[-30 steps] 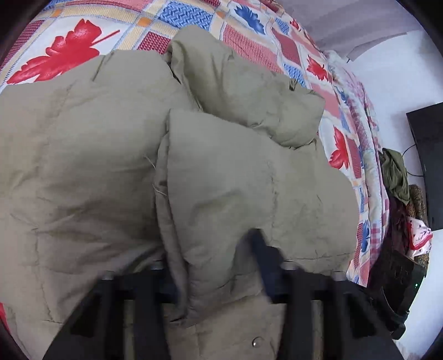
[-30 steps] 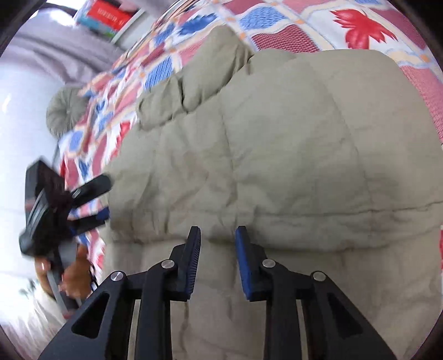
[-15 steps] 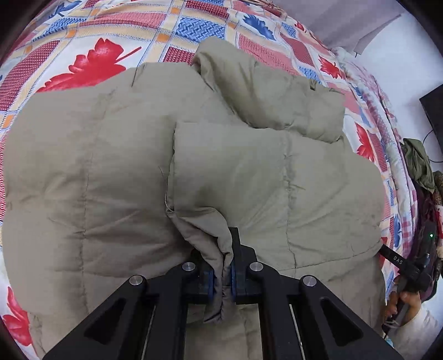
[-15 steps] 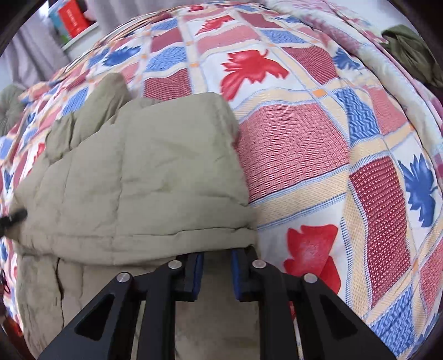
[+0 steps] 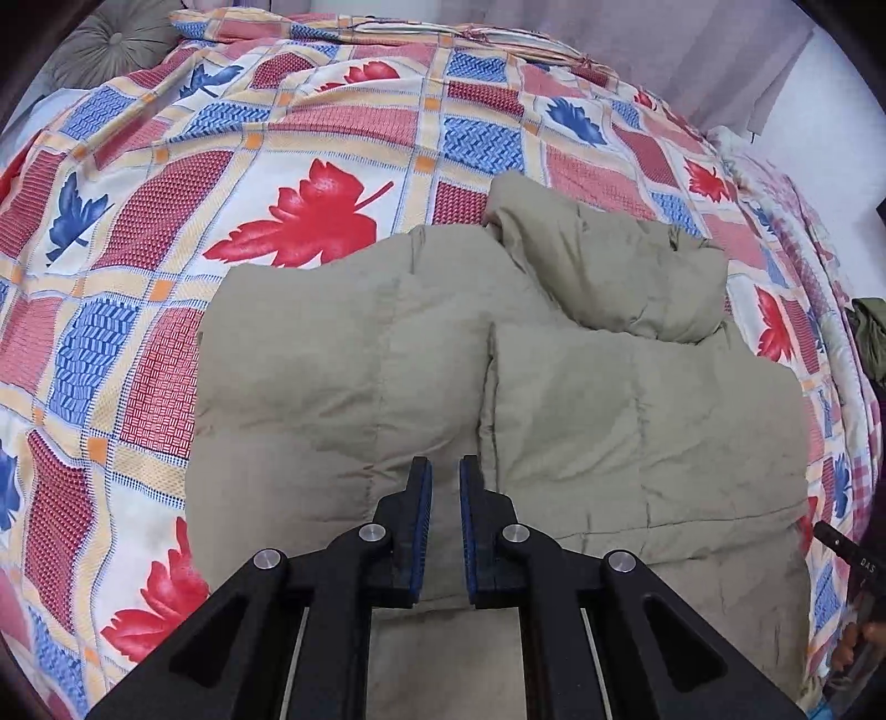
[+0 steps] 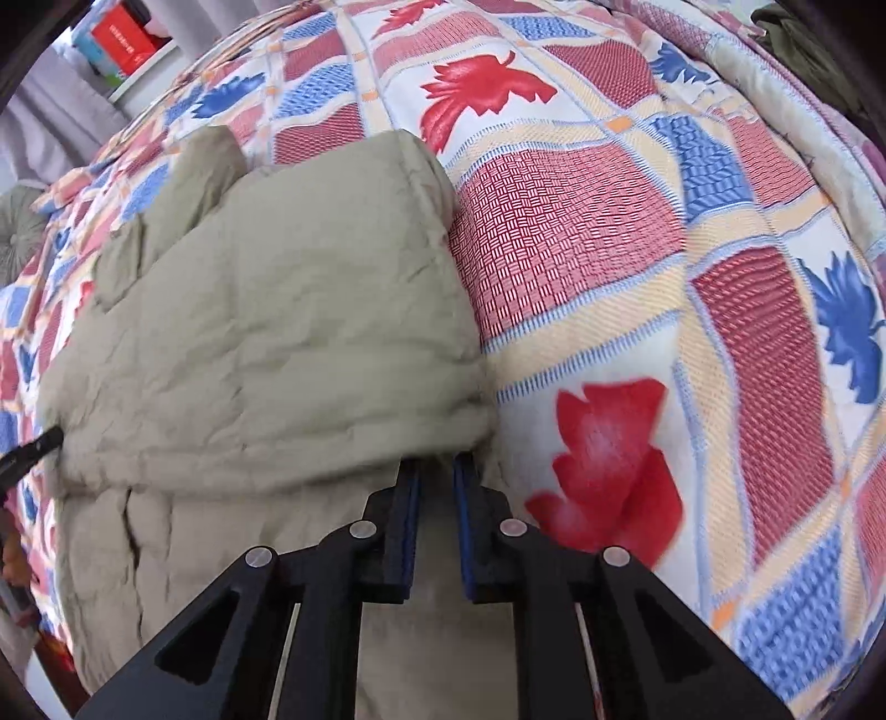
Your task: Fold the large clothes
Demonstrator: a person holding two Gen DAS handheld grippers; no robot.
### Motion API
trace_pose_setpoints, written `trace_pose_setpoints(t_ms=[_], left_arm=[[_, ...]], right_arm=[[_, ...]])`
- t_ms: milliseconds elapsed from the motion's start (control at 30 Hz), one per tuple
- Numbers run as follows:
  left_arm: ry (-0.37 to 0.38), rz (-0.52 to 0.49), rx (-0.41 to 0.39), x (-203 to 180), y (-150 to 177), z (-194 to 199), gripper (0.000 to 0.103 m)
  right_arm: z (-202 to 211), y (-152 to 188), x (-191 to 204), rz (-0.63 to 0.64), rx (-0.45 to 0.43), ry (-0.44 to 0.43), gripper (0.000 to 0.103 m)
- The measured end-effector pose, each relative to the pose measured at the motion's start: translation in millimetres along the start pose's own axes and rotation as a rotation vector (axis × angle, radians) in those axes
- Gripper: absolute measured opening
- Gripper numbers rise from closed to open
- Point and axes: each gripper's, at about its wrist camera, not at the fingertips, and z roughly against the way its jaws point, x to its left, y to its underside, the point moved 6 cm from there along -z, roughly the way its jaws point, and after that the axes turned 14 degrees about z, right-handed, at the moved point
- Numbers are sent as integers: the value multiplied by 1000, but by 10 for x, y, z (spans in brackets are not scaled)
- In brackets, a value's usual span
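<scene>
Spread across the bed, a patchwork bedspread (image 5: 310, 138) of red and blue maple leaves and woven red and blue squares fills both views, with a grey round cushion (image 5: 111, 44) at its far left corner in the left wrist view and a pale curtain (image 5: 720, 50) hanging behind. On it lies the task's garment, a khaki padded jacket (image 5: 343, 360), flat and partly folded: in the left wrist view one quilted panel (image 5: 637, 421) lies doubled over the right half of the body, its straight edge running down the middle, and a puffy sleeve (image 5: 609, 271) rests across the far upper part, angled toward the right. The left gripper (image 5: 441, 482) hovers over the jacket's near middle, its blue-padded fingers a narrow slot apart with nothing between them, the tips just beside the folded panel's edge. In the right wrist view the jacket (image 6: 266, 332) occupies the left half of the frame, its folded edge bulging beside bare bedspread (image 6: 609, 266). The right gripper (image 6: 434, 471) points at that near corner; its fingers stand a narrow gap apart, tips tucked under the overhanging fold, and whether any cloth sits between them cannot be told. A red box (image 6: 124, 44) sits on a white shelf at the far upper left. Dark green clothing (image 5: 872, 338) hangs past the bed's right edge.
</scene>
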Motion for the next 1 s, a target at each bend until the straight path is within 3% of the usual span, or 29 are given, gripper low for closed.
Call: trace_pose_setpoints(t_ms=[67,167,300,333,467,733,867,1000], left_arm=[[15,-16,4,-158,-41,-13,12],[22,-43,-8,-467,-70,-141,12],[-98,-43,-36,-550,-103,-487,12],[-119,-38,-33,-519,-115,-600,12],[-78,-17,-23,-491,-130,-785,12],[-84,-57,-27,-535,-115,-875,12],[-109,-72,-28,-459,-95,-653,12],[-110,-80,-21,-269,18,-393,12]], right_arm=[[202,63,-1,-7,-53,-26,14],[408,-74,-107,-27,-152,0,14],[247,-516,-221,-127,-205,-102,14],[157,-677,-185,-121,-206,-111,14],[-342,-934,-172,-130,-126,-105,14],[-744,-1047,-381,-162,-118,-74,9],[-665,-1016,-425,-195,-112,-55,14],[-417,-815,-325,-63,-94,69,26]])
